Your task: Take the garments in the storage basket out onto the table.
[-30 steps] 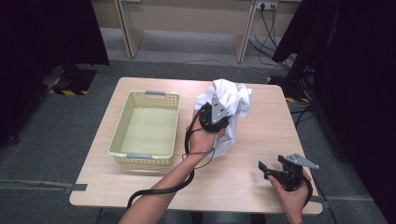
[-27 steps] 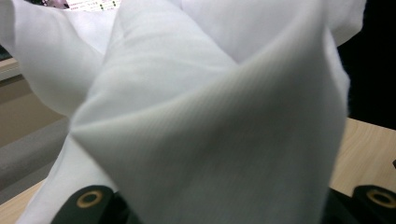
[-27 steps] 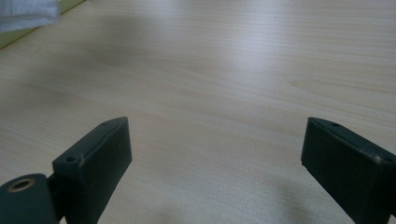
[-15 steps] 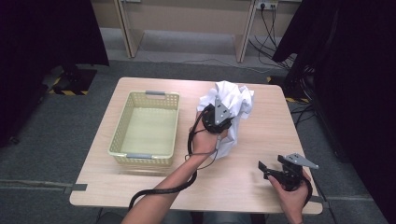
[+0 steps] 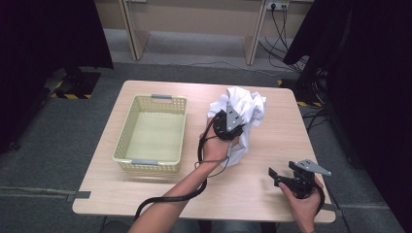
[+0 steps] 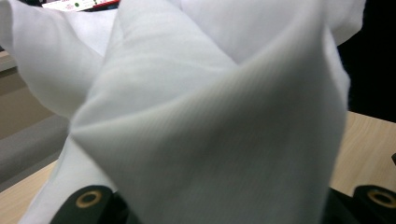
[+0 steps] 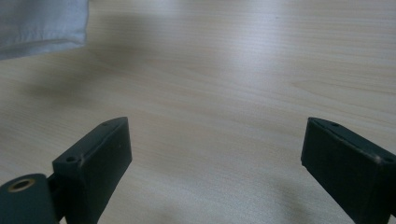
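Both left fingers point(image 5: 232, 127) buried in white cloth point(image 5: 243, 109), grip unclear, right fingers point(image 7: 219, 163) wide apart, empty.

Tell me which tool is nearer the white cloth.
Left. The left tool is in the white cloth, with folds bunched between its jaws; the right tool sits apart, near the table's front right corner.

White cloth point(image 5: 243, 116), crumpled, bunched upright on table's far right.
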A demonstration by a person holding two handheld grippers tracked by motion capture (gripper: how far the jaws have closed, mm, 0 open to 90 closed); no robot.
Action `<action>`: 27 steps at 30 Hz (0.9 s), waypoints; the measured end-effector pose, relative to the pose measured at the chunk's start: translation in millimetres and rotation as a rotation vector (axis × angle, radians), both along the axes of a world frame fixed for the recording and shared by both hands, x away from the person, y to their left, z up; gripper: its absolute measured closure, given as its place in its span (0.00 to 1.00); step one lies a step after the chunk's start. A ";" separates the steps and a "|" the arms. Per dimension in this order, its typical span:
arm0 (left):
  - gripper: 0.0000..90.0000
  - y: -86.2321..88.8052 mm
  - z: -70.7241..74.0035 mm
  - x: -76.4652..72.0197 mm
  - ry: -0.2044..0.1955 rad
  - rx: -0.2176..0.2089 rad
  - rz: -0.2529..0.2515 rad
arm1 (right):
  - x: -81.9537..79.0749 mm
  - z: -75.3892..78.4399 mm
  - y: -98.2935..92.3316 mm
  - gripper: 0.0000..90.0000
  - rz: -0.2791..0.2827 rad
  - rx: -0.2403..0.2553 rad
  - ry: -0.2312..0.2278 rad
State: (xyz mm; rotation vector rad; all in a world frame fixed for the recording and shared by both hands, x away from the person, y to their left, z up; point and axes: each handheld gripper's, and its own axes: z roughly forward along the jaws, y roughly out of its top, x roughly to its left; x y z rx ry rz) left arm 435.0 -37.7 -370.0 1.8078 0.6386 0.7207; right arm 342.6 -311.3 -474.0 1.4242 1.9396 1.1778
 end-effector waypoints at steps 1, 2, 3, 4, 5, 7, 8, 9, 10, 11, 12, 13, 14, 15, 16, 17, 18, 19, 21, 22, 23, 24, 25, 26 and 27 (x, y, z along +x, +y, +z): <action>0.81 -0.3 -0.6 0.2 0.002 0.003 0.000 | 0.0 0.0 0.1 0.10 0.000 0.000 -0.001; 0.81 -1.1 -1.5 0.4 0.004 0.000 0.000 | 0.1 0.0 0.3 0.10 0.001 -0.001 -0.001; 0.81 -1.7 -2.3 0.4 0.006 0.001 0.000 | 0.2 -0.1 0.4 0.10 0.002 -0.003 -0.001; 0.81 -2.2 -2.9 0.7 0.006 0.005 -0.002 | 0.3 -0.1 0.6 0.10 0.002 -0.002 -0.001; 0.81 -3.0 -3.8 0.8 0.008 0.003 -0.002 | 0.2 -0.1 0.5 0.10 0.002 -0.002 -0.001; 0.81 -4.5 -5.4 1.3 0.011 0.007 -0.003 | 0.2 0.0 0.4 0.10 0.001 0.000 0.000; 0.81 -5.4 -6.2 1.5 0.011 0.005 -0.002 | 0.2 0.0 0.4 0.10 0.001 0.000 0.000; 0.81 -6.0 -6.9 1.6 0.012 0.008 -0.003 | 0.2 -0.1 0.4 0.10 0.002 0.000 -0.001; 0.81 -6.8 -7.7 1.8 0.014 0.008 -0.004 | 0.2 0.0 0.4 0.10 0.002 -0.001 -0.001; 0.81 -7.4 -8.3 2.0 0.015 0.010 -0.004 | 0.2 0.0 0.4 0.10 0.001 0.000 0.000; 0.81 -8.1 -9.0 2.2 0.016 0.009 -0.004 | 0.2 0.0 0.4 0.10 0.001 0.001 0.000; 0.81 -8.7 -9.7 2.3 0.019 0.008 -0.003 | 0.2 0.0 0.3 0.10 0.001 0.003 0.001; 0.81 -9.3 -10.2 2.4 0.019 0.009 -0.003 | 0.2 0.0 0.3 0.10 0.001 0.003 0.001; 0.81 -9.8 -10.7 2.6 0.019 0.010 -0.004 | 0.2 0.0 0.2 0.10 0.001 0.003 0.001; 0.81 -10.4 -11.3 2.7 0.021 0.008 -0.004 | 0.2 0.0 0.3 0.10 0.001 0.003 0.001; 0.81 -10.8 -11.9 2.9 0.022 0.009 -0.004 | 0.2 0.0 0.3 0.10 0.001 0.003 0.001; 0.81 -11.3 -12.6 3.2 0.023 0.009 -0.003 | 0.2 0.0 0.3 0.10 0.001 0.002 0.000; 0.81 -11.7 -13.3 3.5 0.025 0.011 -0.003 | 0.2 0.0 0.3 0.10 0.001 0.002 0.000; 0.81 -12.5 -14.7 4.0 0.028 0.011 -0.001 | 0.2 0.0 0.4 0.10 0.001 0.003 0.001; 0.81 -12.8 -15.3 4.3 0.030 0.011 0.000 | 0.2 0.0 0.4 0.10 0.001 0.003 0.001; 0.81 -13.1 -15.9 4.7 0.030 0.012 0.000 | 0.2 0.0 0.3 0.10 0.001 0.003 0.001; 0.81 -13.4 -16.6 5.1 0.032 0.011 0.001 | 0.3 0.0 0.3 0.10 0.001 0.003 0.001; 0.81 -13.7 -17.2 5.4 0.033 0.013 0.002 | 0.3 -0.1 0.4 0.10 0.001 0.003 0.002; 0.81 -14.1 -17.8 5.8 0.034 0.012 0.002 | 0.3 0.0 0.4 0.10 0.001 0.002 0.001; 0.81 -14.7 -18.4 6.1 0.036 0.013 0.002 | 0.3 0.0 0.3 0.10 0.002 0.001 0.000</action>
